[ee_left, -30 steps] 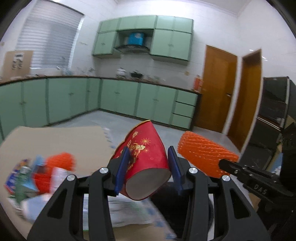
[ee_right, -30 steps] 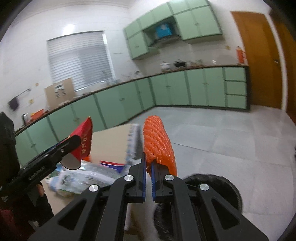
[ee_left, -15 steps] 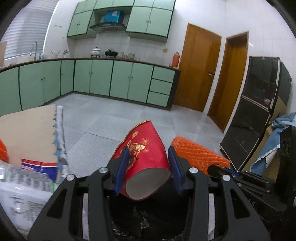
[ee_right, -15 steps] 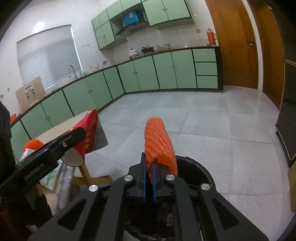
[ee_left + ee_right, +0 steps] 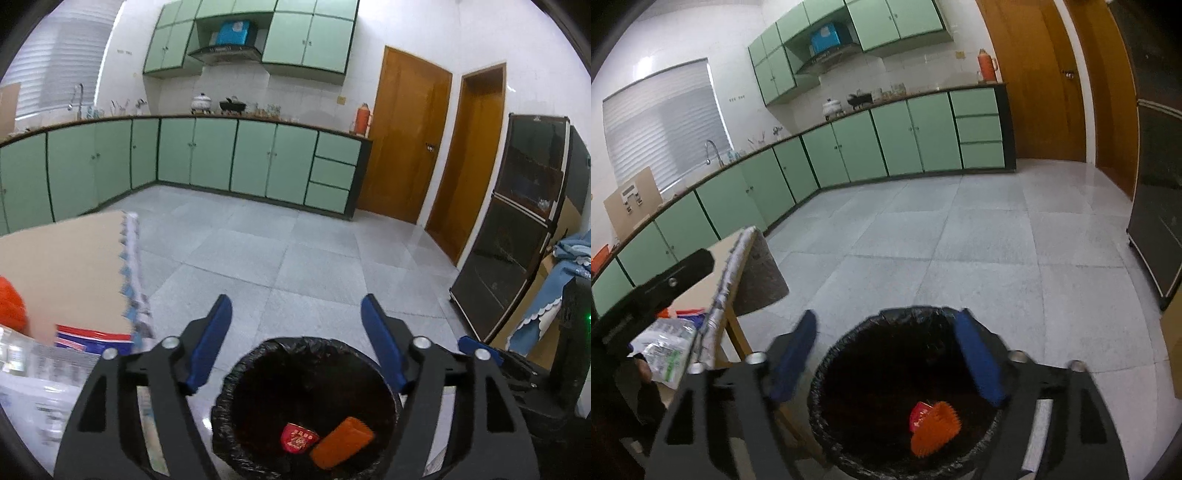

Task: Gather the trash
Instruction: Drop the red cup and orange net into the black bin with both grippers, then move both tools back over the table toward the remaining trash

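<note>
Left of the bin (image 5: pixel 236 384), more litter lies on the table (image 5: pixel 66 258), awaiting collection. The left gripper (image 5: pixel 295 343) and right gripper (image 5: pixel 886 354) hang above the bin's mouth, jaws opening with nothing between them. Inside the bin, the red cup (image 5: pixel 298 437) and orange foam net (image 5: pixel 341 441) lie touching, apparently just dropped.

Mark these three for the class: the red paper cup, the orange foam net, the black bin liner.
red paper cup (image 5: pixel 298 438), left wrist view, its printed side.
orange foam net (image 5: pixel 341 442), left wrist view, its middle.
black bin liner (image 5: pixel 849 339), right wrist view, its rim.
</note>
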Available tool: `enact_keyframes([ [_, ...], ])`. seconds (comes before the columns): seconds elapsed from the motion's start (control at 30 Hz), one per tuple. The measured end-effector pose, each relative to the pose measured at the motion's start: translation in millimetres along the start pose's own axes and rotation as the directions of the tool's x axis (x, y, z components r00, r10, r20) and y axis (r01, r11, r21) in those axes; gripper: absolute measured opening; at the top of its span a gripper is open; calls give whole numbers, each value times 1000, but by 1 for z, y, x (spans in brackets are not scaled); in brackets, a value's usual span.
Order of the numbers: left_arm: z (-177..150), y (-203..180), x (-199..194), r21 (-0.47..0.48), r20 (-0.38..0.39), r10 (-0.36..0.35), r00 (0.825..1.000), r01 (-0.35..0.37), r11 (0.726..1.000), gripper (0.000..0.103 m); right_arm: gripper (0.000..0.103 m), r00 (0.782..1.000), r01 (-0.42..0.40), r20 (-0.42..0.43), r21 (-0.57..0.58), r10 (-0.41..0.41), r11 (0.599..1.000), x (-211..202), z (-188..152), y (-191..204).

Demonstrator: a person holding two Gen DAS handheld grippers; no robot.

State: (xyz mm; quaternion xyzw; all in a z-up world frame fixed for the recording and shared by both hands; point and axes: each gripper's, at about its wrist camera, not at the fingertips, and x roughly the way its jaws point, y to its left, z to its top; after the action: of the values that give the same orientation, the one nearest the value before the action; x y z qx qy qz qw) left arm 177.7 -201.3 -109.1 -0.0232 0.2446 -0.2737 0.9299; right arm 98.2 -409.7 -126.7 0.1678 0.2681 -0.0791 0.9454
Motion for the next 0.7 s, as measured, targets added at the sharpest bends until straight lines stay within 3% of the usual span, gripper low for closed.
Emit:
enact_keyframes([
  [0.1,6,12,-28,-1,39,28,999,-28,1000,79,88,999,-31,32,-36,32,999,-10,6,19],
  [0.3,11,60,-96,-40,106,175,979,-172,984,83,94,986,-149,62,-115,157,982,-27,8,78],
  [0.43,9,98,-141,-68,127,304,944,-298,952,85,97,968,-238,43,-177,249,955,-29,1,125],
  [0.5,5,114,-161,-68,135,373,918,-367,928,85,97,960,-269,21,-202,279,942,-28,-6,145],
  [0.6,-2,133,-185,-73,134,450,883,-444,893,85,97,945,-322,-19,-219,326,921,-23,-15,175],
  [0.7,-9,148,-203,-88,118,500,858,-493,866,85,97,931,-362,-53,-270,361,892,-22,-30,205],
])
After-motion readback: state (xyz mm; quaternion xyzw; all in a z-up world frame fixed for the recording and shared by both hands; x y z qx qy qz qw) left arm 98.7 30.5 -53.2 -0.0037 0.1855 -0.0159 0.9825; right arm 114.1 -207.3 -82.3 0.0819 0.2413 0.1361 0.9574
